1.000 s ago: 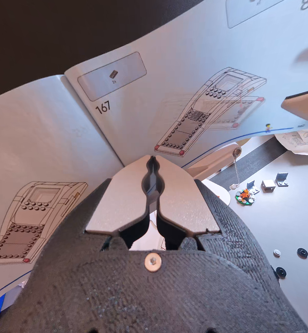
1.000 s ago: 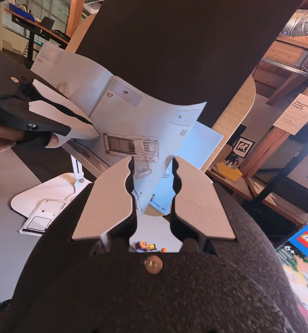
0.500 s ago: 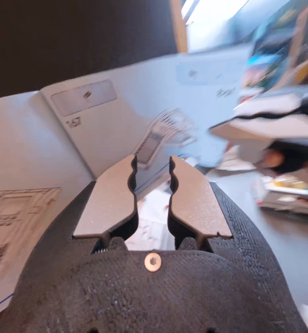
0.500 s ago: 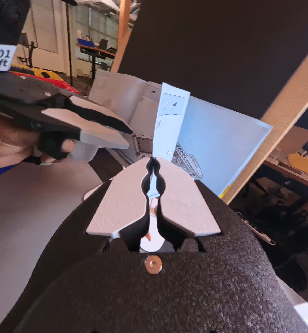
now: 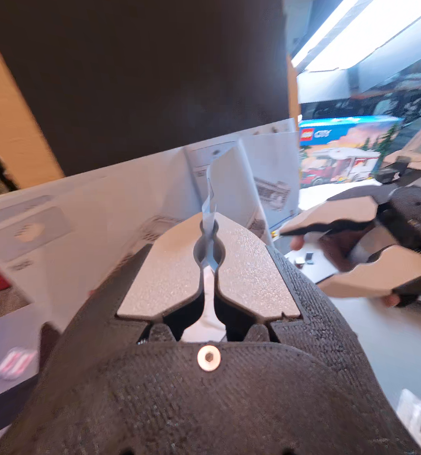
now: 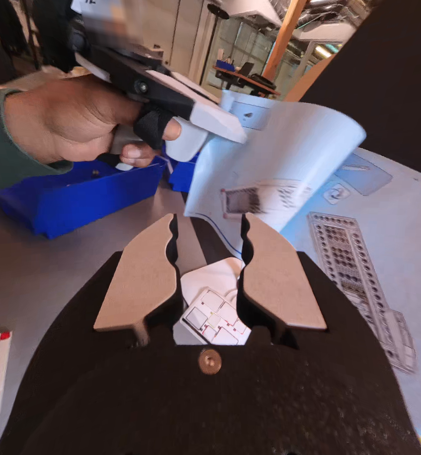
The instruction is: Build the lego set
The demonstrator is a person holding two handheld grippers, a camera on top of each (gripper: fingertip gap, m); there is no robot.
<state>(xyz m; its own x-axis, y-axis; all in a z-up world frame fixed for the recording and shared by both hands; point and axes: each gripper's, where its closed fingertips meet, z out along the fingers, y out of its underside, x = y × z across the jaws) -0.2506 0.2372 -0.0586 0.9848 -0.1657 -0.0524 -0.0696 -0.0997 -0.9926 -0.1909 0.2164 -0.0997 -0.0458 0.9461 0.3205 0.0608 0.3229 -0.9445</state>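
The left gripper (image 5: 209,221) has its two pale textured fingers (image 5: 170,266) closed on the lower edge of a thin pale-blue printed paper page (image 5: 210,204), which stands edge-on between them and rises straight up and away from the tips. That page belongs to an open instruction booklet of white and light-blue paper with line drawings of studded plates (image 5: 88,197), propped upright behind the fingers along the grey surface (image 5: 367,349). In the right wrist view the same page (image 6: 273,157) curls over from the left gripper (image 6: 239,138) down towards the viewer (its long axis running from upper left to lower right), with the booklet's flat right-hand sheet (image 6: 376,221) lying beyond it.

The right gripper (image 6: 208,219) has its fingers (image 6: 143,278) spread apart with nothing between them; the page's lower corner hangs just ahead of and slightly right of the tips, not touching. The left gripper is therefore the one in contact with the page, the right one merely near it.

Two bright blue plastic bins (image 6: 81,194) sit on the surface to the left, beneath the person's hand (image 6: 64,123); what they contain is too blurred to tell (a small speck at most). Below the open fingers lies a white sheet with square outlines (image 6: 214,317). A colourful cardboard toy box (image 5: 339,152) stands at the far right.
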